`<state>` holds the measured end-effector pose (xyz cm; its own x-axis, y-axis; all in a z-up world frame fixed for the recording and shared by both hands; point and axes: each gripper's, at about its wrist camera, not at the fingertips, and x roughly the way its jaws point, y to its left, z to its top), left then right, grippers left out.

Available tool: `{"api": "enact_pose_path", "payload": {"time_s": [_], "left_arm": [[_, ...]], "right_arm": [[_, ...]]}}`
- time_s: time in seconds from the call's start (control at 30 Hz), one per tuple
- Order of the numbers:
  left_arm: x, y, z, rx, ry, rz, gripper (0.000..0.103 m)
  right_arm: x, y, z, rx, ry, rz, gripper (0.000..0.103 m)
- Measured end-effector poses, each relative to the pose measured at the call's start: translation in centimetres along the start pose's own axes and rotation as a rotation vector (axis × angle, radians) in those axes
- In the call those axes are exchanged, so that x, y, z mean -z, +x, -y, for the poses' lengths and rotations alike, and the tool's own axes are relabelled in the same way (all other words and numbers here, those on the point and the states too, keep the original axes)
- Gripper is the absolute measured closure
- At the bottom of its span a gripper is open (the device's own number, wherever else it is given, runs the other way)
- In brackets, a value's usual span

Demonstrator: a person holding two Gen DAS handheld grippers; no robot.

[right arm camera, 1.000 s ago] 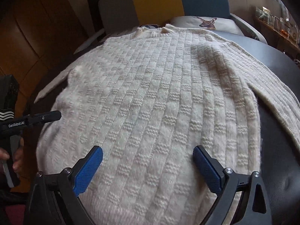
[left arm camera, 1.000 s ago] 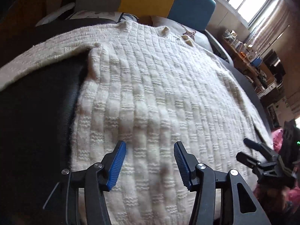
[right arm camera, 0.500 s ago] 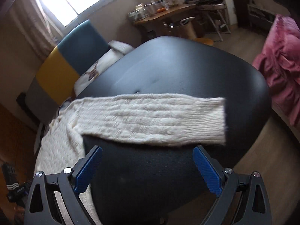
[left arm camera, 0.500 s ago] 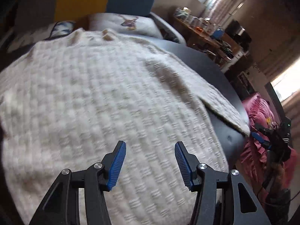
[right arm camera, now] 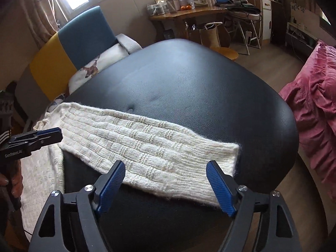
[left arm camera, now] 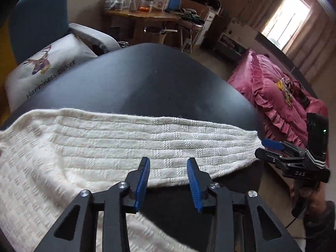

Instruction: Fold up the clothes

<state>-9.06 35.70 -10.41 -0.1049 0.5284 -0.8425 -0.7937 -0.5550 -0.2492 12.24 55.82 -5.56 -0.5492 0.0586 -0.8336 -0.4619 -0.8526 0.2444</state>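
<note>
Cream knit sweater point(left arm camera: 52, 168) lies flat on the black padded table point(right arm camera: 199, 88). Its right sleeve point(right arm camera: 151, 153) is stretched straight out across the bare table, cuff point(right arm camera: 229, 159) near the table's right edge.

Both my tools are aimed at that sleeve and holding nothing. Left gripper point(left arm camera: 168, 180): fingers apart, hovering over the sleeve's near edge around mid-length. I can't tell from either view if the tips touch the knit. Right gripper point(right arm camera: 166, 187): spread wider, sitting over the cuff end, near edge of the sleeve between the pads. In the left wrist view its tips sit just beside the cuff.

My read of the step: body is laid out, sleeve fold-in is starting. No grasp made yet.

Next move, as I judge it:
- lower both and pinch the sleeve's near edge, right one at the cuff, left one mid-sleeve
- lift just enough to clear, carry the sleeve back over the body, lay it flat

Watch points: the knit is thick and loose, so a shallow pinch may catch only the top layer. The cuff sits close to the table edge, so it could slide off if nudged.

Background: cushion with a deer print point(left arm camera: 42, 63) on the chair behind, pink bedspread point(right arm camera: 315, 109) to the right. Neither is in the way.
</note>
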Motion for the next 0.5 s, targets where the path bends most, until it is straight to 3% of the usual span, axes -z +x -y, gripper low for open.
{"api": "enact_pose_path", "payload": {"time_s": [0.1,0.27,0.5], "left_arm": [[-0.9,3.6,0.1,-0.029,0.02,-0.067,0.086],[-2.2,6.9,-0.9,-0.022,-0.046,-0.124,0.087],[-3.5,6.6,-3.1,0.051,-0.192,-0.102,0.087]], "right_arm": [[-0.5,2.5,0.8,0.061,-0.004,-0.083,0.027],[-1.9,4.3,0.7,0.215,-0.077,-0.094,0.027],[-4.3,5.5,1.9,0.245,-0.053,-0.066,0.024]]}}
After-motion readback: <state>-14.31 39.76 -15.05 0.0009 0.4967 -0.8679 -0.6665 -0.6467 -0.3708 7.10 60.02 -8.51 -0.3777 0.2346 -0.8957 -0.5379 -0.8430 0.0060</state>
